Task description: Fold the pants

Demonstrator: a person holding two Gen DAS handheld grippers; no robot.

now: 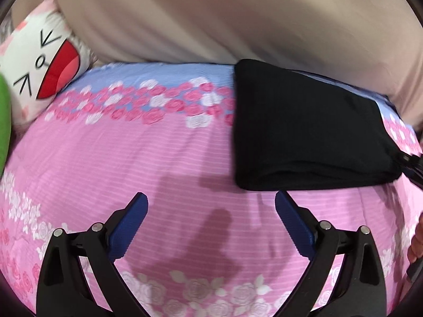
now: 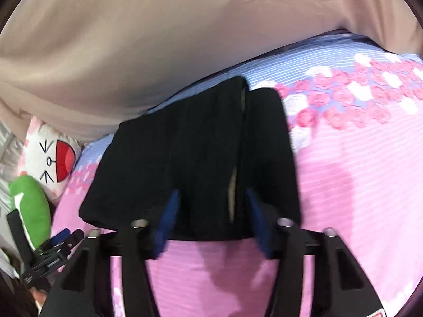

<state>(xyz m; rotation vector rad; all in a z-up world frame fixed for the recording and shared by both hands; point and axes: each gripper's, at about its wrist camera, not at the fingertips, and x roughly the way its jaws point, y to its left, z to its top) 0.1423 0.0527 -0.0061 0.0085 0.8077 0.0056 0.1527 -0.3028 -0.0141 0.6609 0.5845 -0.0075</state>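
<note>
The black pants [image 1: 309,129] lie folded into a compact rectangle on the pink floral bedsheet [image 1: 158,158]. My left gripper [image 1: 211,200] is open and empty, just in front of the pants' near left corner, above the sheet. In the right wrist view the pants [image 2: 185,153] fill the middle, with a fold line running down them. My right gripper [image 2: 211,198] is open, its blue fingers [image 2: 169,211] over the near edge of the pants, holding nothing. The right gripper's tip also shows at the left wrist view's right edge [image 1: 412,161].
A beige curtain [image 1: 211,13] hangs behind the bed. A white cartoon-face pillow [image 1: 42,60] and a green plush [image 2: 31,206] lie at the left. The left gripper shows in the right wrist view's lower left [image 2: 60,240]. The sheet turns blue [image 2: 304,60] near the far edge.
</note>
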